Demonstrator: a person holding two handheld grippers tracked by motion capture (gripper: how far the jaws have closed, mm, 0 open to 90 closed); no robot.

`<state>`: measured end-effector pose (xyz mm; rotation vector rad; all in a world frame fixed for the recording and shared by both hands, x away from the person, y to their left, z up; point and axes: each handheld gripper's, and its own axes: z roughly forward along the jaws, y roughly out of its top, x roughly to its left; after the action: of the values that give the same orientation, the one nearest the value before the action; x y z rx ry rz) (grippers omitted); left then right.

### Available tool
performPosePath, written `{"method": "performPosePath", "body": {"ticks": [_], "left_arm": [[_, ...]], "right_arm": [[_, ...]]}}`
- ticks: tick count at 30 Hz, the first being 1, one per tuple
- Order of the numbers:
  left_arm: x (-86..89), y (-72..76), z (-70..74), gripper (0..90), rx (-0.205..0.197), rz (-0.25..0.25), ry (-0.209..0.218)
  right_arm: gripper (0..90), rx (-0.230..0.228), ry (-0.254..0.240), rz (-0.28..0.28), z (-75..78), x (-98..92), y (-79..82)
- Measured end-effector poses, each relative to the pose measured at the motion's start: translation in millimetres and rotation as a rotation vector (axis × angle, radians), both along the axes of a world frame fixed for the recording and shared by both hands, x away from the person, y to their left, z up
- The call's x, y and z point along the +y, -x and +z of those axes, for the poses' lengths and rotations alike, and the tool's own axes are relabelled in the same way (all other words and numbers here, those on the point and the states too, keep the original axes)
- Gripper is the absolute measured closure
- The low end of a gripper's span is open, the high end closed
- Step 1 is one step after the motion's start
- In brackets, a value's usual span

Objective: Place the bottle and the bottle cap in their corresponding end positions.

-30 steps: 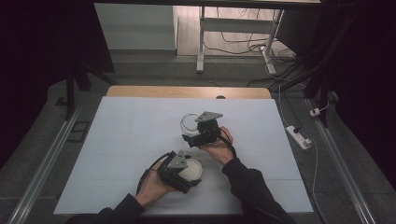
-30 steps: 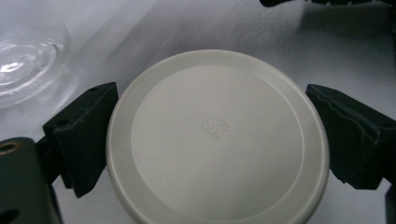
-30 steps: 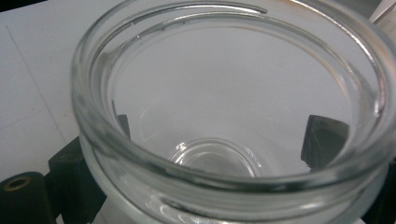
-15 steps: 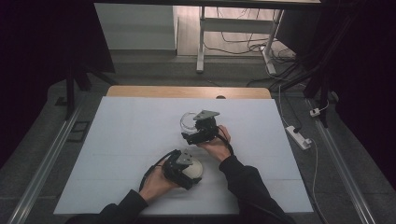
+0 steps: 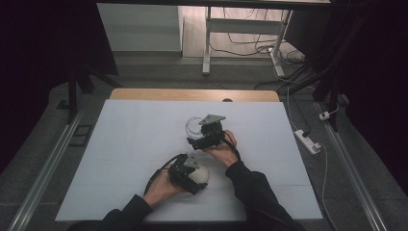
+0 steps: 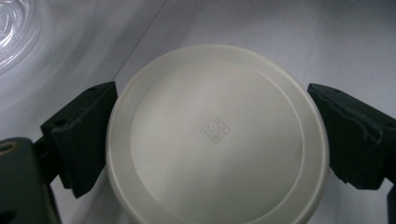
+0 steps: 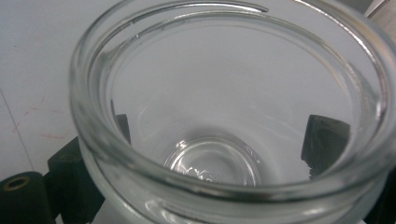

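My left gripper (image 5: 191,173) is near the front of the white table mat (image 5: 125,144), shut on a round cream lid (image 5: 202,176). In the left gripper view the lid (image 6: 215,135) lies flat on the mat, and both black jaws press against its rim. Just behind it, my right gripper (image 5: 198,135) is shut on a clear glass jar (image 5: 194,125). The right gripper view looks into the jar's open mouth (image 7: 224,51), with a jaw on each side of the glass wall. The jar is empty. A corner of the jar (image 6: 11,28) also appears at the top left of the left gripper view.
The mat covers a wooden table whose far edge (image 5: 192,95) is bare. A power strip (image 5: 306,141) lies on the floor at the right, beside a metal rail (image 5: 353,183). A desk frame (image 5: 207,43) and cables stand beyond the table.
Both hands have shifted only slightly. The left gripper stays on the lid and the right gripper stays on the jar.
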<state>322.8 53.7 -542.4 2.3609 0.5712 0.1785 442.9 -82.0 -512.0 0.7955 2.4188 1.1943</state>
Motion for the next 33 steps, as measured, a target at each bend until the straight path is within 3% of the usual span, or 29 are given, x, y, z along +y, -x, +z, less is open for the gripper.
{"method": "performPosePath", "body": {"ticks": [11,23,33], "left_arm": [[-1.1,0.4,-0.5,1.6,0.004,-0.020,-0.006],[5.7,1.1,1.8,0.0,0.014,0.012,0.060],[15.4,5.6,9.2,0.0,0.029,0.005,0.097]], "right_arm": [[5.5,0.004,-0.006,-0.010,-1.0,-0.3,0.4],[0.6,0.013,0.010,0.019,1.5,-5.3,3.1],[0.0,0.031,0.015,0.017,2.9,-10.6,9.7]]}}
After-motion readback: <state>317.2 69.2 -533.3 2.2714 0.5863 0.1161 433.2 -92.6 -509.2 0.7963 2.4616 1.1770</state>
